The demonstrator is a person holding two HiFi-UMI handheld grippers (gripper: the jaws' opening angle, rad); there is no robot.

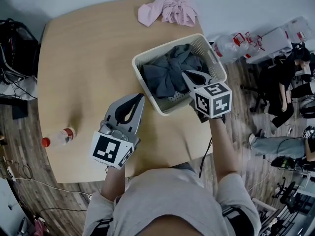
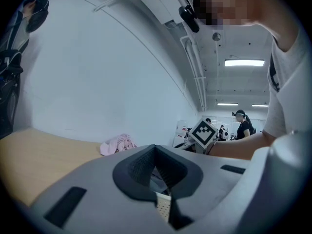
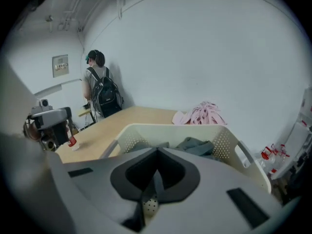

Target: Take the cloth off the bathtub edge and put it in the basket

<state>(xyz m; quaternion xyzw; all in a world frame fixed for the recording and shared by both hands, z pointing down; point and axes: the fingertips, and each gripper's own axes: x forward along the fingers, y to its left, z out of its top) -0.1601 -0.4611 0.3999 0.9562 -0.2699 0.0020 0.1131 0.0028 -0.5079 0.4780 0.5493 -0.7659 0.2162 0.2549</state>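
A white perforated basket (image 1: 145, 57) stands on the wooden table, and a dark grey cloth (image 1: 170, 73) lies bunched inside it. The right gripper view shows the same basket (image 3: 170, 127) and grey cloth (image 3: 197, 145) just below the jaws. My right gripper (image 1: 186, 74) hangs over the basket's near right part, above the cloth, shut with nothing between its jaws. Near the basket's front left corner, my left gripper (image 1: 138, 98) hovers over the table, its jaws closed together and empty. A pink cloth (image 1: 170, 8) lies crumpled at the table's far edge.
A plastic bottle (image 1: 59, 137) with a red cap lies on the table's left side. Clear bottles and boxes (image 1: 256, 43) sit on the floor to the right, with seated people beyond. A person with a backpack (image 3: 100, 89) stands past the table's far left end.
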